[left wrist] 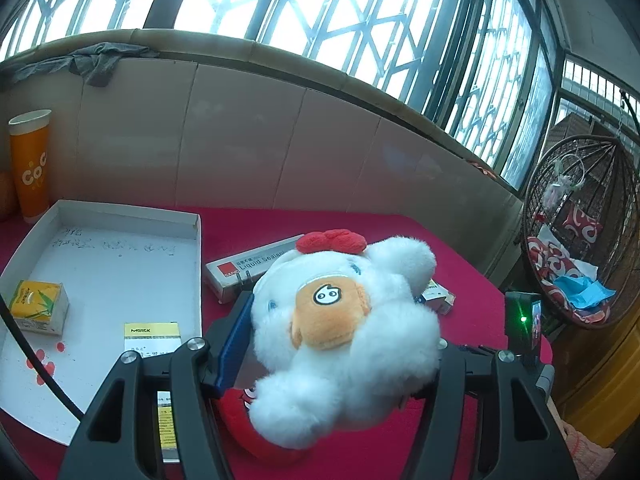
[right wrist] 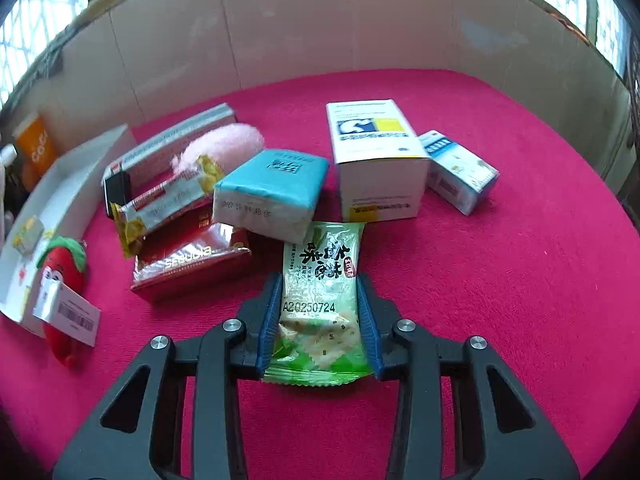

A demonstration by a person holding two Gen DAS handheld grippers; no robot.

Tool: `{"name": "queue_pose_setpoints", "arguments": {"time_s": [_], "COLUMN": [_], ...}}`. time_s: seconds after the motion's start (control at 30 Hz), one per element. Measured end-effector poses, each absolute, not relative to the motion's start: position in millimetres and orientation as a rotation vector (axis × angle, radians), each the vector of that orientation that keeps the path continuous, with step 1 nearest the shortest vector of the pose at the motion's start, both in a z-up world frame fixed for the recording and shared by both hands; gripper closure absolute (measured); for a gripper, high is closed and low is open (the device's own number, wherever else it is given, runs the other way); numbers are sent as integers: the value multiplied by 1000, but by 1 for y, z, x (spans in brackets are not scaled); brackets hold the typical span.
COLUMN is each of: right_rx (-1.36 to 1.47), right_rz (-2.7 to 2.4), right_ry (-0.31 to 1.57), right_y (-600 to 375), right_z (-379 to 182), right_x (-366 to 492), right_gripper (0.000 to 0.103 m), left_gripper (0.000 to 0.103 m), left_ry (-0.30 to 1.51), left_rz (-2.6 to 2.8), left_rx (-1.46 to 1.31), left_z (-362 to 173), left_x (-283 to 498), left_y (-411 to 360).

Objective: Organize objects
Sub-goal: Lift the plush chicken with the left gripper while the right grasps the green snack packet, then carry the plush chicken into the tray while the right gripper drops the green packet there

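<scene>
The left gripper (left wrist: 344,344) is clamped on a white plush chicken (left wrist: 344,336), which fills the gap between its fingers above the red cloth (left wrist: 472,264). The right gripper (right wrist: 319,312) squeezes a green cracker packet (right wrist: 320,300); the packet's far end juts ahead of the fingertips.

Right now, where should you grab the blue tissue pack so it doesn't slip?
Grip the teal tissue pack across its two long side faces, coming down from above. It lies flat, and its near end rests on the red packet, so the top is free. It is soft, so squeeze gently.
</scene>
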State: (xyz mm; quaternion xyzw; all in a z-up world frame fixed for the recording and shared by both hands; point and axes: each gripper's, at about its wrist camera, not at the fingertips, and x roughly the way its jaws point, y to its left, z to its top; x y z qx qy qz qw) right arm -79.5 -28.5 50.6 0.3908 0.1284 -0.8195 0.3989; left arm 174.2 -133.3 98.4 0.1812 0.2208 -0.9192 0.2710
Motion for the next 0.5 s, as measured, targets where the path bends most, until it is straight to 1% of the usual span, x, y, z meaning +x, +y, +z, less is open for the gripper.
{"name": "queue_pose_setpoints", "arguments": {"time_s": [0.23, 0.5], "right_rx": [912, 823], "right_rz": [-2097, -2032], "right_ry": [186, 126], "right_y": [-1, -4], "right_z": [77, 111], "right_x": [-78, -55], "right_gripper": [68, 67], "left_gripper": [41, 41], "left_ry": [591, 564], "left_rz": [-2468, -2454], "left_rx": [470, 459], "left_z": [100, 101], "left_x": [177, 179], "left_y": [-130, -125]}}
